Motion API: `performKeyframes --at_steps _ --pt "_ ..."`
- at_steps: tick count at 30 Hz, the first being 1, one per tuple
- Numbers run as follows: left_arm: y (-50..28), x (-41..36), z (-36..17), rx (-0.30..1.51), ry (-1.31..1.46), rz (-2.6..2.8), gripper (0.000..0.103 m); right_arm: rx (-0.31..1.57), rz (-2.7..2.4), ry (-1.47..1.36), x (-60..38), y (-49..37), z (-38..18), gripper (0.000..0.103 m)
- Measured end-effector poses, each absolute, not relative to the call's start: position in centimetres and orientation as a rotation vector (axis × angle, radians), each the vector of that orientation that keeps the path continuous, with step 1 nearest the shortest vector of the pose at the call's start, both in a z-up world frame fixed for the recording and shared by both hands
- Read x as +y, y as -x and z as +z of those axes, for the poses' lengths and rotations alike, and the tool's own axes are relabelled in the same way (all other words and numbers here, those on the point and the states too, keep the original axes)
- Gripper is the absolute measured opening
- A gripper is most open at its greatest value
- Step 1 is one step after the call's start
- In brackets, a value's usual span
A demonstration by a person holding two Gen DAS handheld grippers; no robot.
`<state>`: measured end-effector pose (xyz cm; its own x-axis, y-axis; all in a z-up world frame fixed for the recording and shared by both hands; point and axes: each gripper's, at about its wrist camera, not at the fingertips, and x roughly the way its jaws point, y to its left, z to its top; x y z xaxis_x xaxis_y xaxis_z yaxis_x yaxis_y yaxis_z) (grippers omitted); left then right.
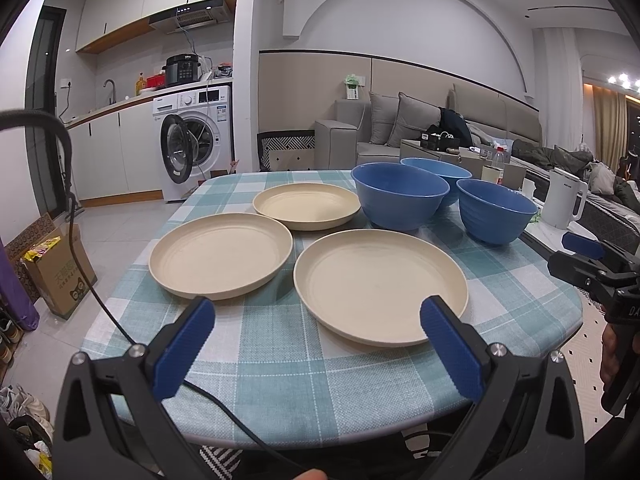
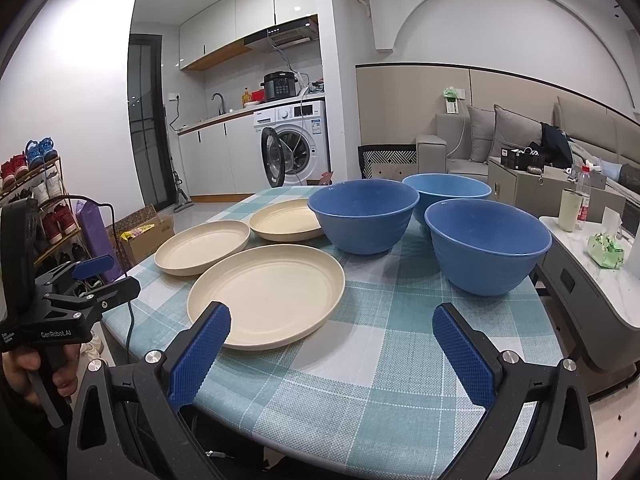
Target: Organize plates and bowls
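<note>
1. Plates, three of them, cream-coloured, lie face up on the desk [image 1: 280,368], which wears a teal-and-white checked cloth: the near plate [image 1: 380,286] sits closest to the front edge, the left plate [image 1: 221,254] lies just beside it, and the far plate [image 1: 307,206] lies behind both.
2. None of the three plates overlaps another; each rests flat and empty.
3. Three blue bowls stand upright toward the right rear of the desk: the large bowl [image 1: 400,194] just right of the far plate, the back bowl [image 1: 434,170] partly hidden behind it, and the right bowl [image 1: 496,210] nearest the desk's right edge.
4. The left hand-held gripper [image 1: 318,344] hovers over the front edge of the desk with its blue-padded jaws spread wide and nothing between them; its right finger overlaps the near plate's front rim in the view.
5. The right hand-held gripper [image 2: 332,350] is likewise spread wide and empty, above the cloth between the near plate and the right bowl.
6. A white kettle [image 1: 564,200] stands on a separate surface to the right.
</note>
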<state>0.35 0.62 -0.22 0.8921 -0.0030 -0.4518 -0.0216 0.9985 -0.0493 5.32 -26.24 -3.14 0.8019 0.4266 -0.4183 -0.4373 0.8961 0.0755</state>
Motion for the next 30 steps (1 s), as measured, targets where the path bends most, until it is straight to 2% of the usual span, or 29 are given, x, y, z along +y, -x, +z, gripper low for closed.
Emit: performKeyframes --at_steps 30 --pt "-1.2 1.9 0.5 0.460 0.040 0.046 0.103 0.431 0.447 0.069 -26.3 -6.1 -1.8 0.103"
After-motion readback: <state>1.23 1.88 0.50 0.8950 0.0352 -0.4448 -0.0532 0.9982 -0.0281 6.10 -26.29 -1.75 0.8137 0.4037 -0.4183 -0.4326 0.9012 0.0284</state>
